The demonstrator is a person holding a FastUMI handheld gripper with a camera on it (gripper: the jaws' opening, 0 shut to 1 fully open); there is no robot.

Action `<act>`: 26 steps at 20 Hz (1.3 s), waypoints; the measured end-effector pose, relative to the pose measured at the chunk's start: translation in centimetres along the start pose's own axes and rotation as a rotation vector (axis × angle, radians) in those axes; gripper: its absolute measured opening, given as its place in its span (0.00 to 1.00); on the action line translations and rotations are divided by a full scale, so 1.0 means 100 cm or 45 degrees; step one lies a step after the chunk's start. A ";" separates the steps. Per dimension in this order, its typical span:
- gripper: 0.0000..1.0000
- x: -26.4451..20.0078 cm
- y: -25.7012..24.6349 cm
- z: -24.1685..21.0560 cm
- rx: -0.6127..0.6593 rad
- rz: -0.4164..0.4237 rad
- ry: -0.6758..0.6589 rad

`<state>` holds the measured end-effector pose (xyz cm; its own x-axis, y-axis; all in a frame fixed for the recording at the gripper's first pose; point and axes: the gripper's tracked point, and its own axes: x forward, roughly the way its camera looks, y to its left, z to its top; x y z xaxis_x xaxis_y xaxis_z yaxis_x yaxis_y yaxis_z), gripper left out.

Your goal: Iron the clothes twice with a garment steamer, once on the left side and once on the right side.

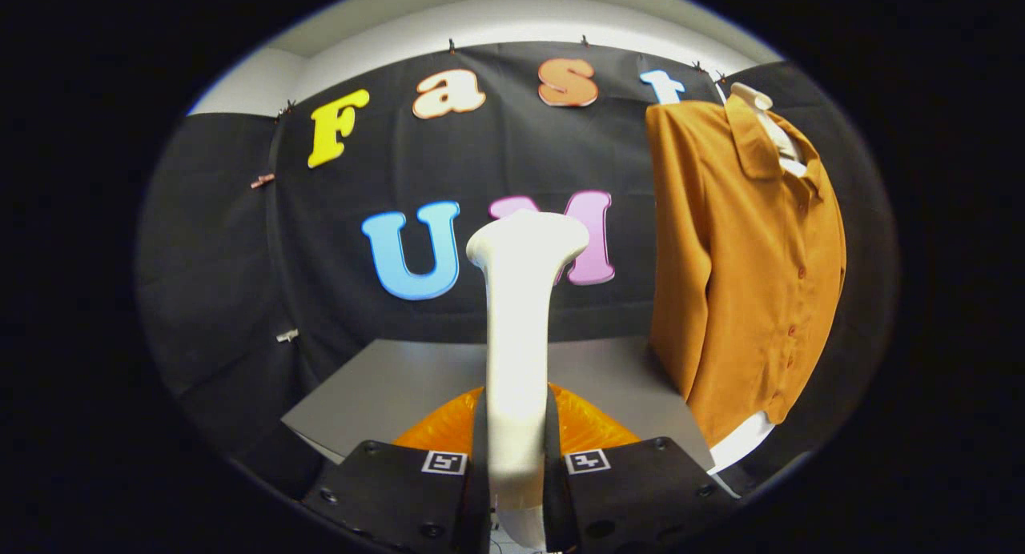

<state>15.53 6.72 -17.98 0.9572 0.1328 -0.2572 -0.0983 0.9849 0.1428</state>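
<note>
Two fingers (516, 466) pinching the handle of a white garment steamer (520, 314), its head upright beyond them, orange shirt (745, 258) hanging off to the right, grey counter (384, 394) below, no readable labels

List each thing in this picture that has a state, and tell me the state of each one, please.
garment steamer: upright, held between the fingers, its head turned away from the shirt.
gripper: shut on the steamer's handle.
orange shirt: hanging beyond the fingers, buttoned, not touched by the steamer.
orange base: under the steamer, just ahead of the fingers.
grey table: flat, below the shirt.
</note>
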 end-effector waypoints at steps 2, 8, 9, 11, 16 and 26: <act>0.29 -0.023 -0.010 0.036 0.007 -0.002 -0.121; 0.29 -0.095 -0.069 0.120 -0.012 -0.025 -0.471; 0.29 -0.103 -0.080 0.128 -0.012 -0.028 -0.500; 0.29 -0.114 -0.111 0.135 -0.031 -0.063 -0.538; 0.29 -0.109 -0.177 0.129 -0.026 -0.172 -0.552; 0.29 -0.047 -0.238 0.056 0.053 -0.249 -0.346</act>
<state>14.84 -17.95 -14.81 0.9949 -0.0984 -0.0200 0.1003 0.9827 0.1560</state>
